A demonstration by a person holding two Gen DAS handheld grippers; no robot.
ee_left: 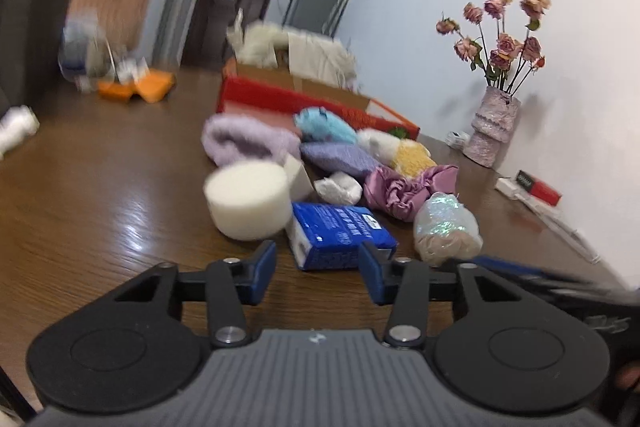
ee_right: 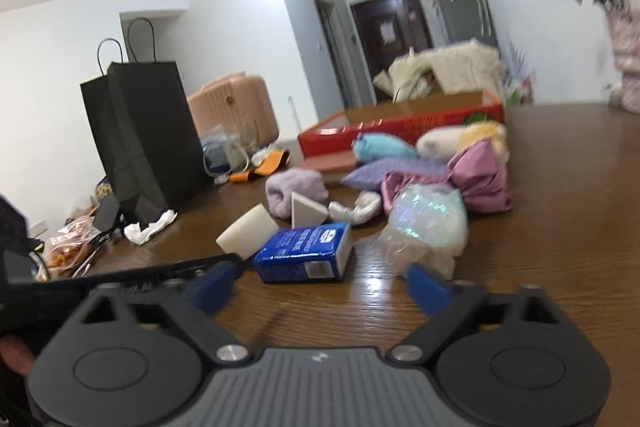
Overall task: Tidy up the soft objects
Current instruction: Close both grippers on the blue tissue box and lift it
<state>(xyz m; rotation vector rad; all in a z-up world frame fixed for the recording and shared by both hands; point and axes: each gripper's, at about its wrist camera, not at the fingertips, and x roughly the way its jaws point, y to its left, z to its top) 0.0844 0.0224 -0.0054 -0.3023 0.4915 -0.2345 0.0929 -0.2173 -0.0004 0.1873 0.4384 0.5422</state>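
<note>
Left wrist view: soft things [ee_left: 332, 155] lie loose near the red box [ee_left: 280, 95], none sorted; left gripper [ee_left: 318, 273] and right gripper [ee_right: 316, 287] gape, empty.

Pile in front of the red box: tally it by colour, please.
White: 3, foam cylinder, foam wedge, crumpled cloth
Purple: 2, fuzzy roll, cushion
Blue: 2, tissue pack, turquoise plush
Pink: 1, satin cloth
White-and-yellow: 1, plush toy
Iridescent: 1, bag
Total: 10

Both tongs, left [ee_left: 318, 273] and right [ee_right: 318, 287], parted, empty.
</note>
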